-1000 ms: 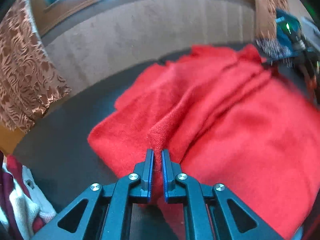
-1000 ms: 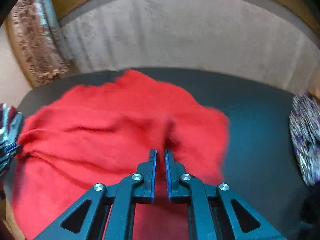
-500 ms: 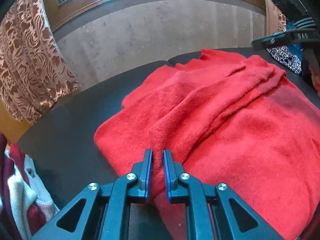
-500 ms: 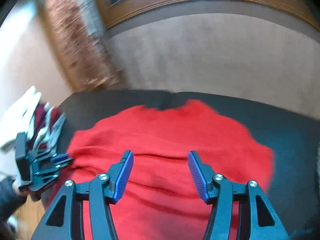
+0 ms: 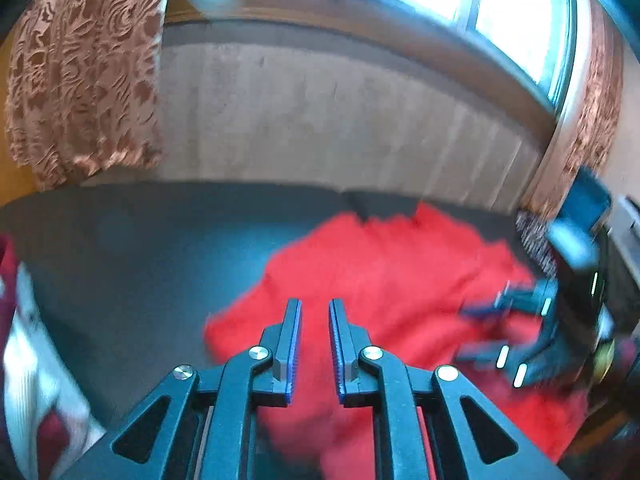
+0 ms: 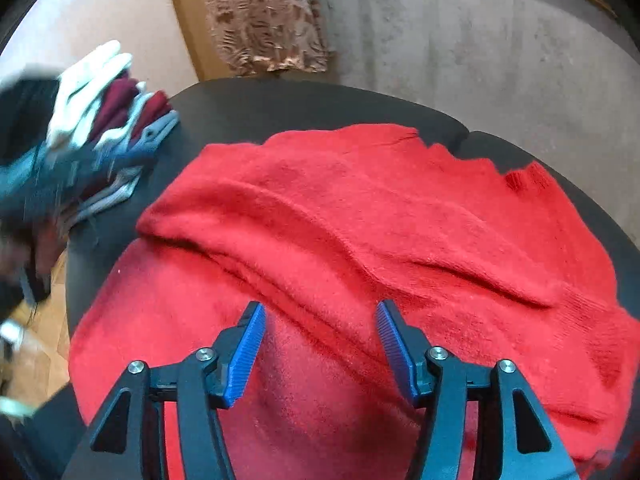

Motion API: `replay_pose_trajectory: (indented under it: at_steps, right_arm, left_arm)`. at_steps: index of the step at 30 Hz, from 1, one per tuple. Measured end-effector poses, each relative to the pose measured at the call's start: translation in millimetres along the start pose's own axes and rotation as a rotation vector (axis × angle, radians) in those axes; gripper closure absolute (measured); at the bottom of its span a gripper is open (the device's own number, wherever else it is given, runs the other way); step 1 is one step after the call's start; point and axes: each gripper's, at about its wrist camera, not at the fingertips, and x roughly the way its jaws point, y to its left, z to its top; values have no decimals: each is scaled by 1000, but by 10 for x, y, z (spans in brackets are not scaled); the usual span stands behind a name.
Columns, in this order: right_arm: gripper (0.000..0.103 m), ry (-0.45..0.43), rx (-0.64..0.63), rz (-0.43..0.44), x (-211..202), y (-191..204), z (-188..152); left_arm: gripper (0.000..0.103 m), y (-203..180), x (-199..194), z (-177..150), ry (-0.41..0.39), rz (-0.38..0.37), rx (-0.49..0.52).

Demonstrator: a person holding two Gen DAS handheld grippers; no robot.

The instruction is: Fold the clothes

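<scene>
On the dark tabletop (image 6: pixel 280 100) lies my half-folded red sweater (image 6: pixel 360 232), both claws empty, right claw (image 6: pixel 320 340) spread, left claw (image 5: pixel 314 344) just parting, so I fear a loose fold springs open if either snags.

Dark round table (image 6: pixel 256 104), brown patterned curtain (image 5: pixel 80 76), bright window (image 5: pixel 500 12), possibly plastered wall (image 6: pixel 460 52)

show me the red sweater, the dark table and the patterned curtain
red sweater (image 6: pixel 360 240), right wrist view, on the long diagonal fold across its middle
dark table (image 5: pixel 140 248), left wrist view, bare top left of the sweater
patterned curtain (image 5: pixel 80 80), left wrist view, middle of the brown fabric
</scene>
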Motion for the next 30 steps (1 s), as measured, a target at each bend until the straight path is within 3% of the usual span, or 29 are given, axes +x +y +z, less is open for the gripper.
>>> replay_pose_trajectory:
  at_steps: [2,4,7,10,12,14,18,20,23,25,26,30]
  right_arm:
    - [34,-46,-11,10,-18,21,-74]
    - [29,-74,-35,7,-10,61,-127]
    - [26,-68,-62,-12,-9,130,-171]
    - [23,-17,-79,4,-70,217,-180]
    - [23,32,-127,43,-142,273,-247]
    - [23,66,-214,24,-188,330,-328]
    - [24,77,-132,8,-318,237,-155]
    - [25,37,-106,57,-360,275,-16]
    - [34,-8,-73,130,-340,356,210]
    - [59,5,-36,167,-222,315,295]
    - [64,17,-7,173,-133,272,341]
    - [69,68,94,146,201,115,427]
  left_arm:
    - [89,-149,170,164,29,-45,53]
    - [89,-306,436,205,120,-85,120]
    - [89,-433,995,105,308,-40,212]
    - [86,-293,1210,73,362,-99,153]
    - [86,-170,1276,101,400,-182,83]
    - [86,-131,1325,124,433,-237,70]
    - [86,-145,1369,134,464,-265,88]
    - [86,-96,1418,142,481,-287,65]
    - [86,-100,1424,109,484,-294,62]
    - [86,-121,1417,102,473,-286,75]
    - [85,-130,1417,98,468,-284,80]
    - [86,-134,1376,63,452,-272,83]
